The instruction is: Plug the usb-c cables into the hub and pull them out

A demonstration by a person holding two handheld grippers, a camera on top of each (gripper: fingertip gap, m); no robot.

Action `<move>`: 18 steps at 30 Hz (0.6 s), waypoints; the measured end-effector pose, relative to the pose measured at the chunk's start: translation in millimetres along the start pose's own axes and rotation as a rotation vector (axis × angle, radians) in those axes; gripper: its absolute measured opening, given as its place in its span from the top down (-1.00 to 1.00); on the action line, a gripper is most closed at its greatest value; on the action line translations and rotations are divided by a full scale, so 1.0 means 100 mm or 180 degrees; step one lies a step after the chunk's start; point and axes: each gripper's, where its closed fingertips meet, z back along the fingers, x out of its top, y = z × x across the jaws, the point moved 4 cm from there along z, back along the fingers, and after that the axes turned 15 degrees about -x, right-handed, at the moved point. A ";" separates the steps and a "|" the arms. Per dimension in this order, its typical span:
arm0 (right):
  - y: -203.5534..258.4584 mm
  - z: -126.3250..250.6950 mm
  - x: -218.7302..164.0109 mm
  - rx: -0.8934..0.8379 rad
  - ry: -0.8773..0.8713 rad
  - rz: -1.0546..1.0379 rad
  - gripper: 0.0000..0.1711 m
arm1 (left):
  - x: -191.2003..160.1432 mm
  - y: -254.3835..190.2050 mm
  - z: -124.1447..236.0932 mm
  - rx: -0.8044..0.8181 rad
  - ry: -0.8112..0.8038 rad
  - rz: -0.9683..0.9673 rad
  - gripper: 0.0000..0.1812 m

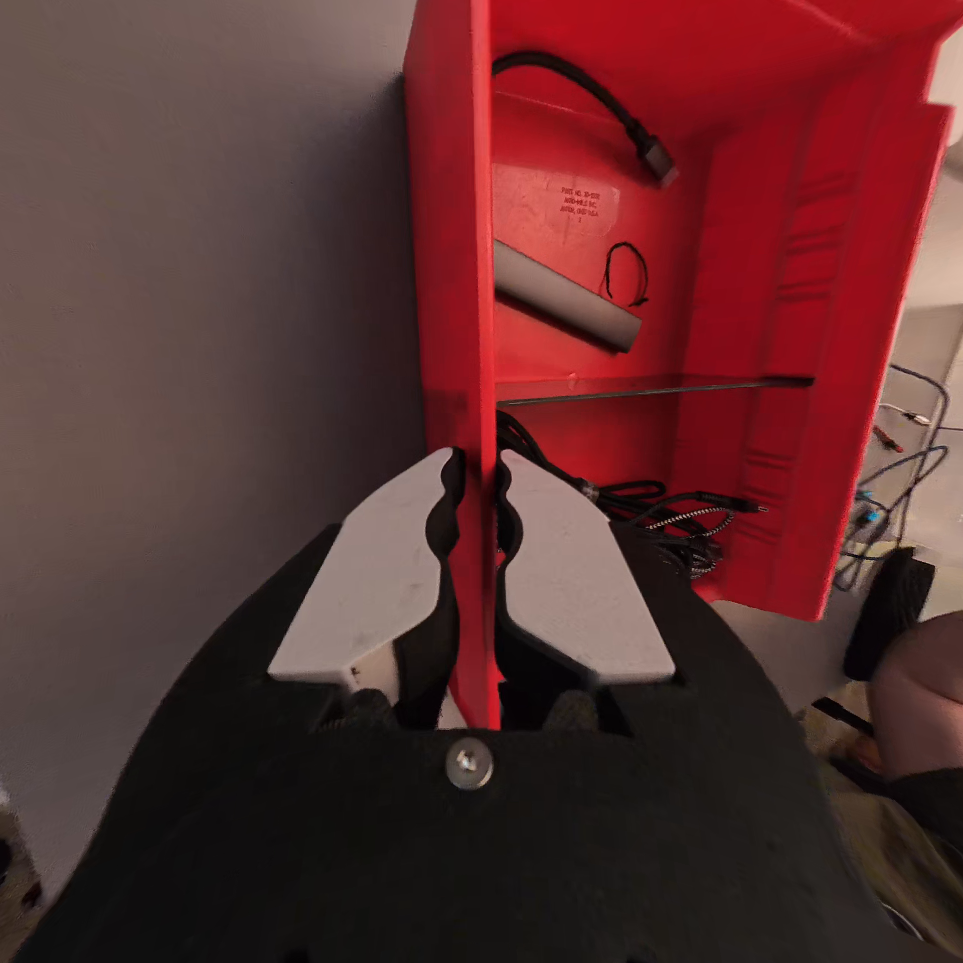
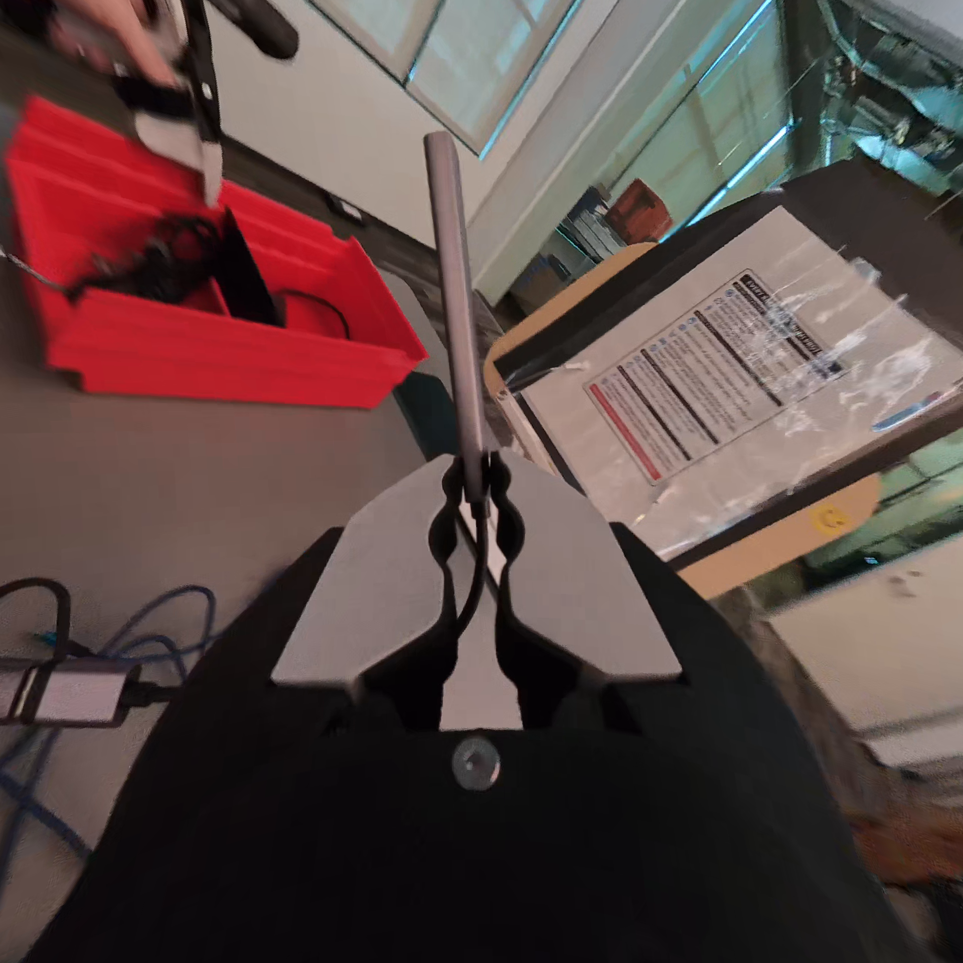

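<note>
Slim grey hub (image 2: 452, 292) pinched upright in right gripper (image 2: 475, 471); left gripper (image 1: 477, 469) clamping wall of red bin (image 1: 729, 260) holding cables (image 1: 672, 521).

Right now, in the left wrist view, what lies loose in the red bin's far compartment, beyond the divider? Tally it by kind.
Grey hub: 1
Black braided cable with a grey plug: 1
Thin black cord loop: 1
Total: 3
</note>
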 end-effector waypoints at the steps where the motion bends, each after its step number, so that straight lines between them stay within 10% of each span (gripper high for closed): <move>1: -0.01 0.00 0.01 0.0061 -0.0031 -0.0159 0.87 | 0.00 0.02 0.02 0.0077 -0.0008 -0.0030 0.91; 18: -0.13 0.12 0.09 0.0752 -0.0701 -0.1504 0.87 | 0.12 0.02 0.34 0.0282 -0.0611 -0.0051 0.89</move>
